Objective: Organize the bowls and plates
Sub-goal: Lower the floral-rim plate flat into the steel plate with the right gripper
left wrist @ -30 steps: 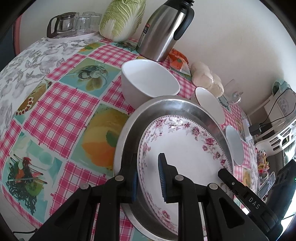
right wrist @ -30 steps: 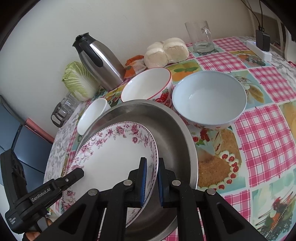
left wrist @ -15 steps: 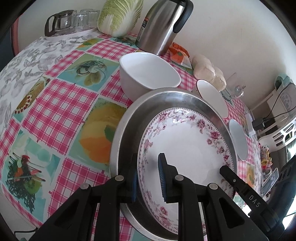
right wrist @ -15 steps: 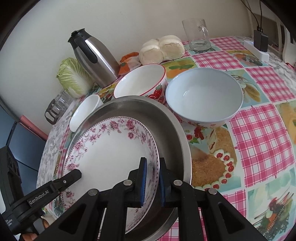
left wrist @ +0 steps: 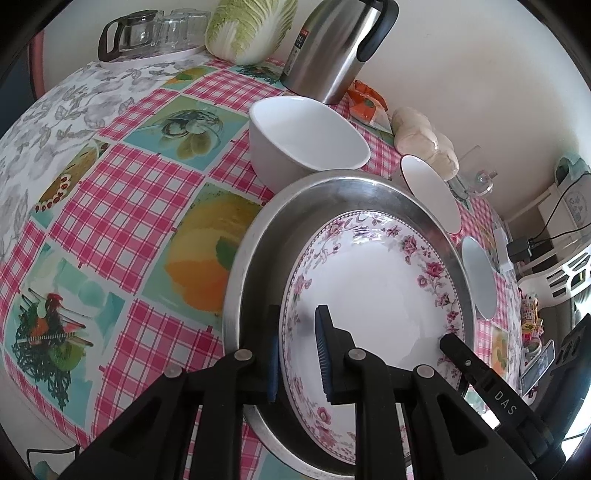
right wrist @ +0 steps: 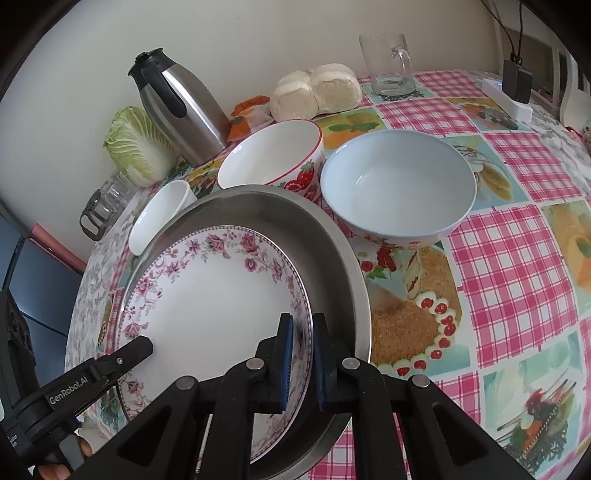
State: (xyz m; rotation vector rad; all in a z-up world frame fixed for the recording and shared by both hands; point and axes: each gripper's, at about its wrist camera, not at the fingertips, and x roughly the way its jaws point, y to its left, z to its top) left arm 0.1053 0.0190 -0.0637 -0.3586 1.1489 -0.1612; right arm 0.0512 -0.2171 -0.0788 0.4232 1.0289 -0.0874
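A white plate with a pink floral rim lies inside a wide steel pan on the checked tablecloth. My left gripper is shut on the plate's left rim. My right gripper is shut on its right rim. Each view shows one finger of the other gripper over the plate's far edge. Behind the pan stand a plain white bowl, a strawberry-patterned bowl and a pale blue bowl.
Along the wall stand a steel thermos, a cabbage, a glass jug with glasses, bagged buns and a glass mug. A power strip lies at the far right. A white chair stands past the table.
Both views have tipped slightly. The floral plate stays in the pan with both grippers still shut on its rim.
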